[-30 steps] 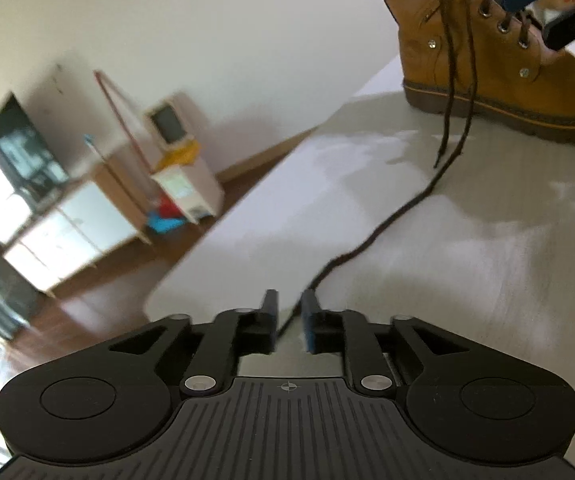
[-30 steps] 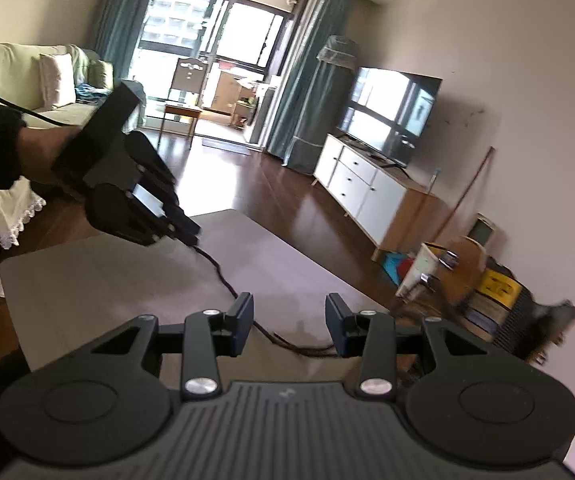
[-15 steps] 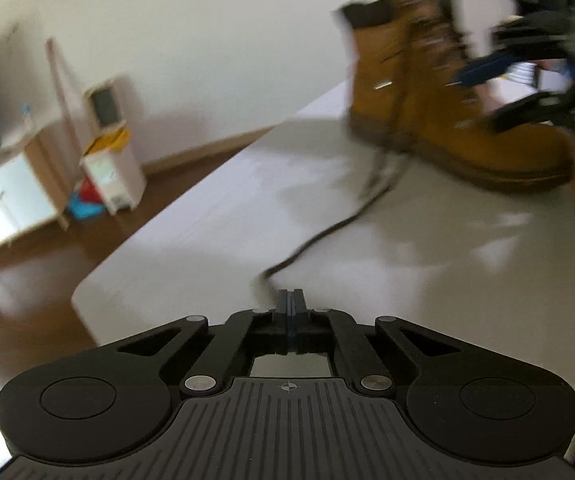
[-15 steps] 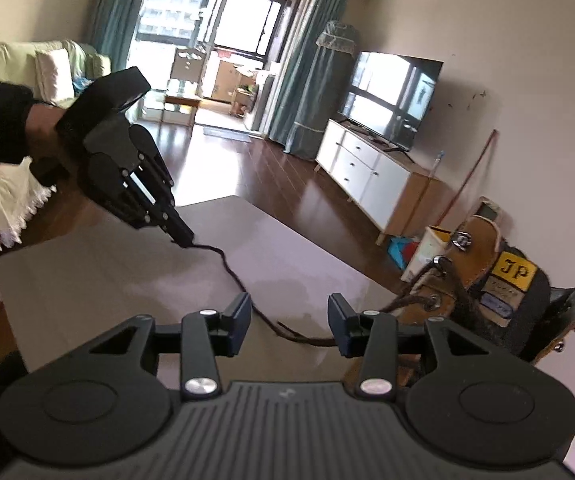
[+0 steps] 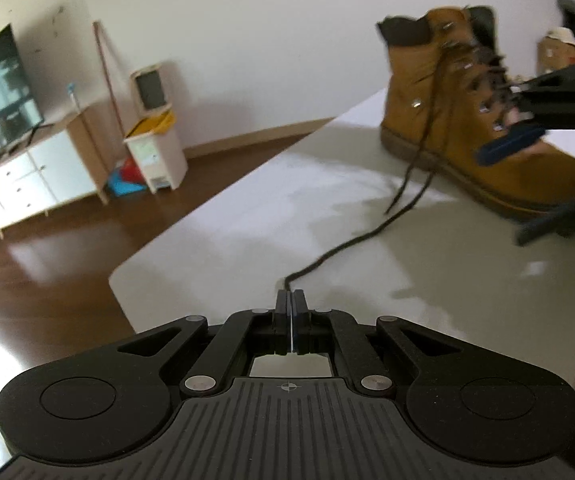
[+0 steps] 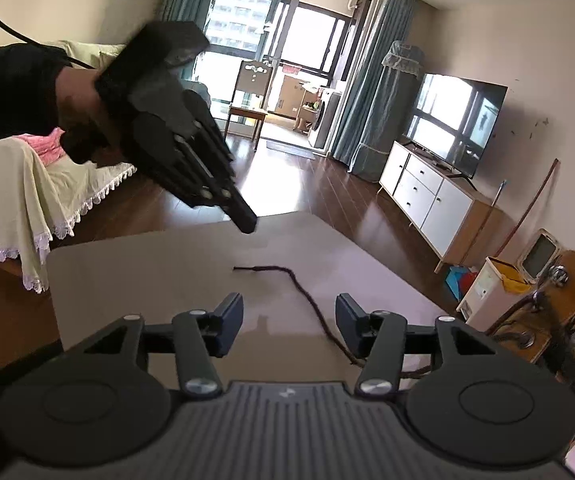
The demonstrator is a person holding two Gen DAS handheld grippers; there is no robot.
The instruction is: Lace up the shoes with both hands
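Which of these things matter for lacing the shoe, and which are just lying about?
For the job: boot, lace, left gripper, right gripper, table.

Lying about: television, white cabinet, bin, chair.

bare table (image 5: 247, 216), boot (image 5: 447, 120) far right

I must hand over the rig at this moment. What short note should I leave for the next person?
Left gripper: shut on nothing, raised above the table.
Right gripper: open, low over the lace, not gripping it.
Boot: upright at the far end of the table. Its long lace end lies loose across the table.
Done: lower eyelets look laced.
Left: pick up the loose ends, thread the top hooks and tie.
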